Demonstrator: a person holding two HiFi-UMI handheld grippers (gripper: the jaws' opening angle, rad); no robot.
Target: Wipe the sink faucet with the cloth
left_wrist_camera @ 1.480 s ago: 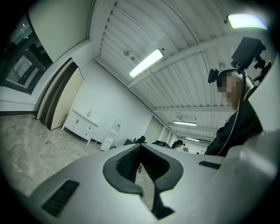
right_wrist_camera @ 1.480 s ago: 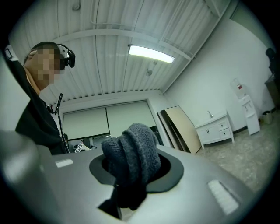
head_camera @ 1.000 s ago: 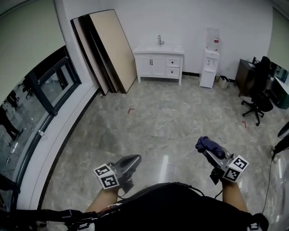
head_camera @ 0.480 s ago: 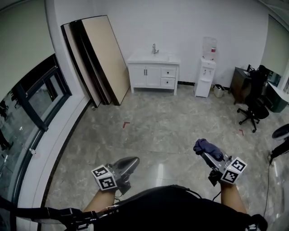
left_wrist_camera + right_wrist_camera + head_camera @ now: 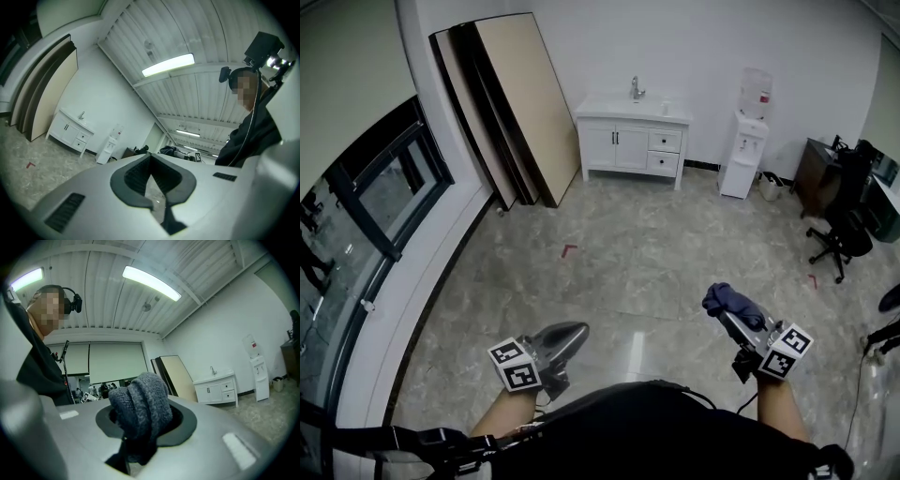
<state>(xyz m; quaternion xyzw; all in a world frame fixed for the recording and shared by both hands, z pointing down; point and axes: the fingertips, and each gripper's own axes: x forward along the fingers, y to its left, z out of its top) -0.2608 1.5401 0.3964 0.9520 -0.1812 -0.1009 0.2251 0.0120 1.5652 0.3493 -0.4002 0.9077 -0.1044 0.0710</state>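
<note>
Sink (image 5: 619, 106) is drifting right in my view, faucet (image 5: 635, 88) far off at 12 o'clock. My right gripper (image 5: 724, 316) is clamping the bunched cloth (image 5: 729, 300), pointing it toward 11 o'clock; left gripper (image 5: 574, 330) is sitting closed, empty.

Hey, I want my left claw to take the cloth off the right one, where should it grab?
Grip the bunched blue-grey cloth where it bulges free beyond the tips of the right claw, coming in from the left. The rest is pinched between that claw's jaws, so only that bulge is likely graspable.
</note>
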